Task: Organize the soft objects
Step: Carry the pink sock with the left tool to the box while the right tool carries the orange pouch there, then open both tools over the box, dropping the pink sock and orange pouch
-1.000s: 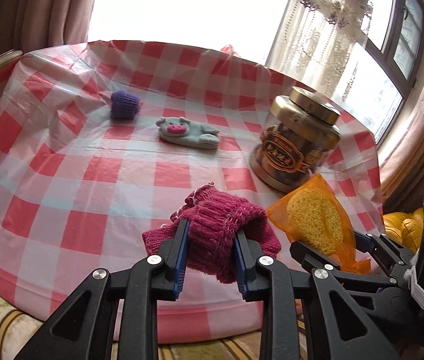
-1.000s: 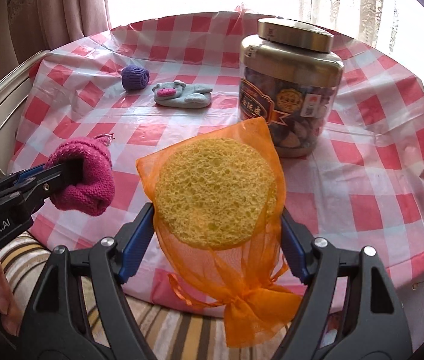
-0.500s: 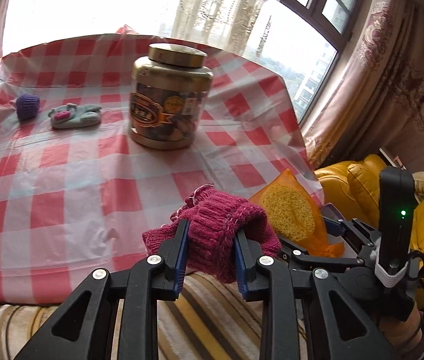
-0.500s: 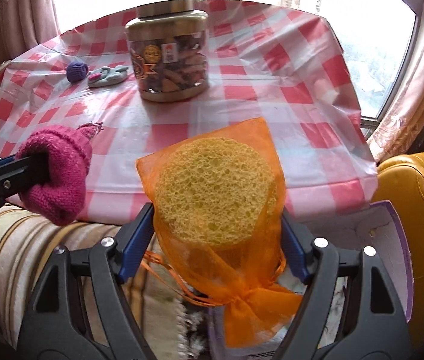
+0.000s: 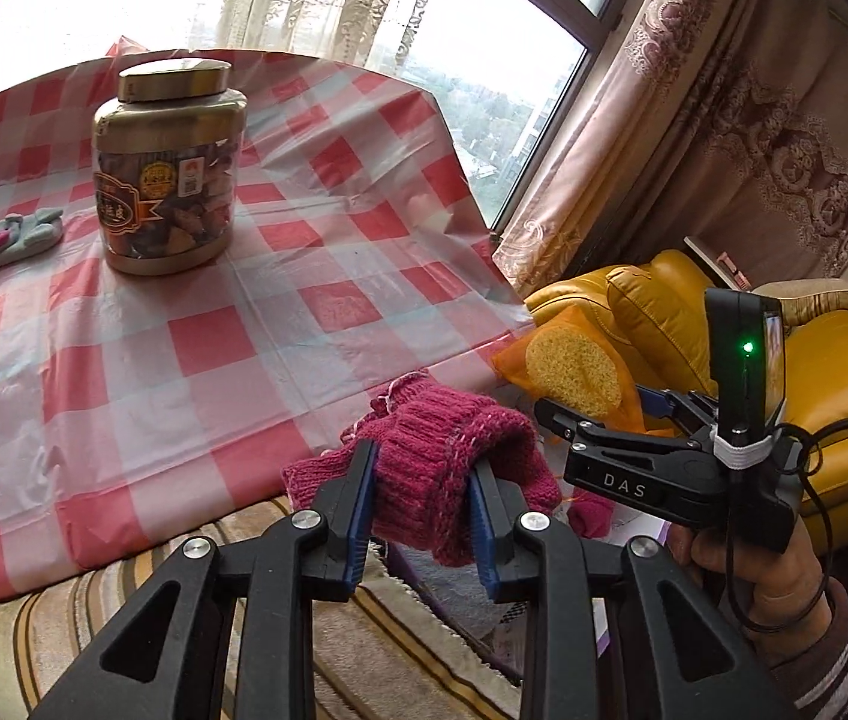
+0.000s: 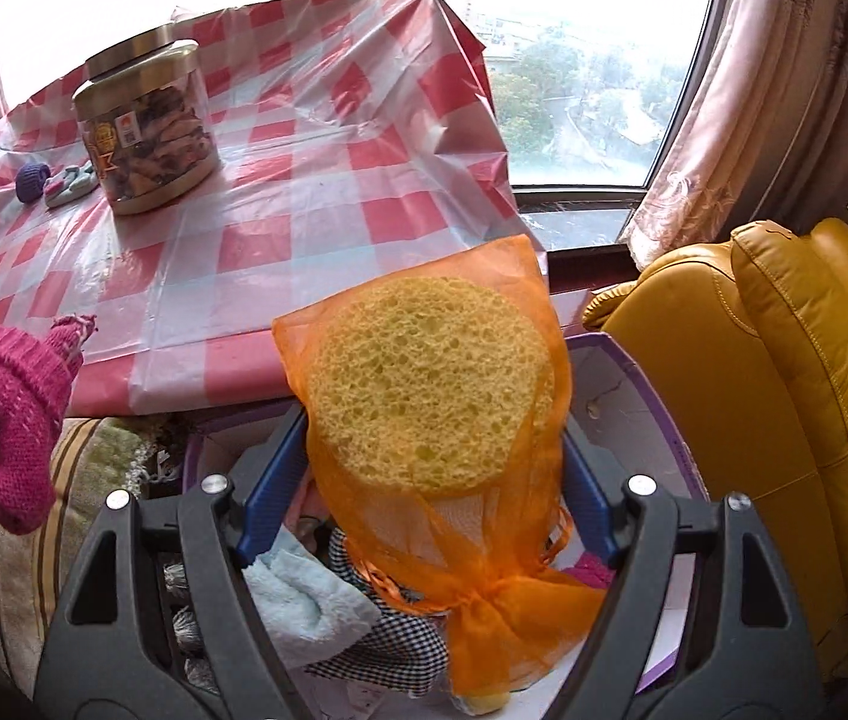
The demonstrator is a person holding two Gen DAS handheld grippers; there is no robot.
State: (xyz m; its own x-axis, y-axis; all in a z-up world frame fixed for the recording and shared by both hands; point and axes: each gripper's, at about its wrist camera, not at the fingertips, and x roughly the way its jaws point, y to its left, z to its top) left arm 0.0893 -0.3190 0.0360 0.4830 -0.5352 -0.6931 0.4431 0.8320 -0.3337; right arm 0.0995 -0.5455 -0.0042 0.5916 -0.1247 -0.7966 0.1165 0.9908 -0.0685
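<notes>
My left gripper is shut on a magenta knitted piece, held off the table's right front edge over a striped rug; the piece also shows in the right wrist view. My right gripper is shut on a yellow sponge in an orange mesh bag, held above an open purple-rimmed box with soft items inside: a light blue cloth and a checked cloth. The sponge bag also shows in the left wrist view.
The red-checked table carries a gold-lidded jar, a grey pig toy and a purple knitted ball. A yellow leather armchair stands right of the box. Window and curtains lie behind.
Both grippers have swung right, away from the table, carrying their items. The sponge bag has come over the open box beside the armchair; the knitted piece is past the table edge.
</notes>
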